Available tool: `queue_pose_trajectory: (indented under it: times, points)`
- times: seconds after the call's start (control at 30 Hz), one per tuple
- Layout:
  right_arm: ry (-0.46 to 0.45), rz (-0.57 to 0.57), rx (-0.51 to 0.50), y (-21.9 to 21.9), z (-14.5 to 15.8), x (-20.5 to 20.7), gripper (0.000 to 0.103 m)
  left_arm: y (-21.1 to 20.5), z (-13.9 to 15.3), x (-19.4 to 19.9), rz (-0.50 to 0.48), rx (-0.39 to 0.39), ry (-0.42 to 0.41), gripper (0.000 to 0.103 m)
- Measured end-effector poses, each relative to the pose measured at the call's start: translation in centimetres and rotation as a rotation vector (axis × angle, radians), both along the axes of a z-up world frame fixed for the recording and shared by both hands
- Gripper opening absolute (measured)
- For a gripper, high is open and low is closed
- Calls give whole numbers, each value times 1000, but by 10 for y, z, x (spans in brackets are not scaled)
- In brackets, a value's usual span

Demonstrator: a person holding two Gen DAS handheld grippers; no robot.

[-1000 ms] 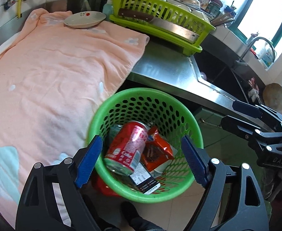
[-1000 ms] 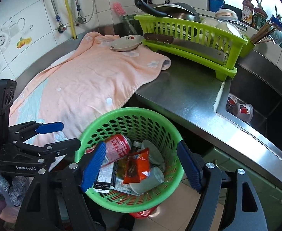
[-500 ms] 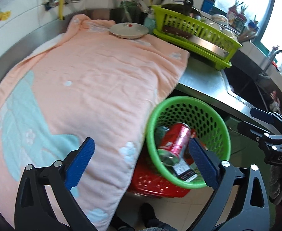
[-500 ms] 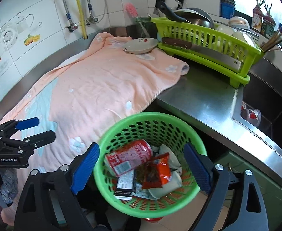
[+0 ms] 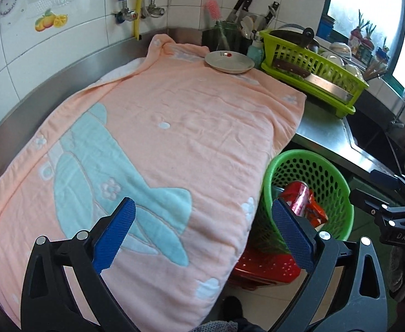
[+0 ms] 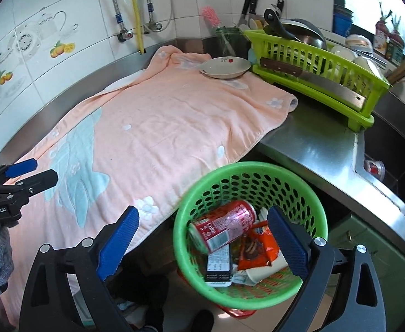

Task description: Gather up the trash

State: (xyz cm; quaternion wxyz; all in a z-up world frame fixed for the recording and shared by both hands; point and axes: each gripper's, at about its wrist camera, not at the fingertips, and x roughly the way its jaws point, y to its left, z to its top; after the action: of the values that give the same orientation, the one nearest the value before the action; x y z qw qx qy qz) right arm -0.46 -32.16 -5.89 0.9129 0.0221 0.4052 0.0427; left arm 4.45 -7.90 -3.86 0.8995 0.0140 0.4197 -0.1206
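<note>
A green perforated trash basket [image 6: 307, 191] stands on the floor beside the counter; it also shows in the left wrist view [image 5: 337, 177]. It holds a red soda can [image 6: 224, 225], an orange snack wrapper [image 6: 260, 249], a paper cup [image 6: 260, 272] and a dark carton [image 6: 219, 265]. The can also shows in the left wrist view [image 5: 296, 197]. My left gripper [image 5: 202, 235] is open and empty over the peach towel [image 5: 161, 138]. My right gripper [image 6: 202, 244] is open and empty above the basket's left side.
A white plate [image 6: 225, 67] sits on the towel's far end. A lime dish rack [image 6: 318, 69] with a cleaver stands on the steel counter [image 6: 313, 144]. A sink [image 6: 390, 149] lies at right. A red basket [image 5: 263, 271] sits under the green one.
Both grippers have pulled back and to the left, away from the basket, over the towel. Both stay open and empty. The trash in the basket has not moved.
</note>
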Motion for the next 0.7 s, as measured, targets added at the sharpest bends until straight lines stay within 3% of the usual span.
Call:
queue_pose_trajectory:
  times: [0.4,0.7]
  points:
    - [3,-119,9,46,-2,-39,92,34,5,-16,-70,28,-28,97]
    - [10,-137,7,65,-4,-62,93,53,6,-32,-69,47,-45,97]
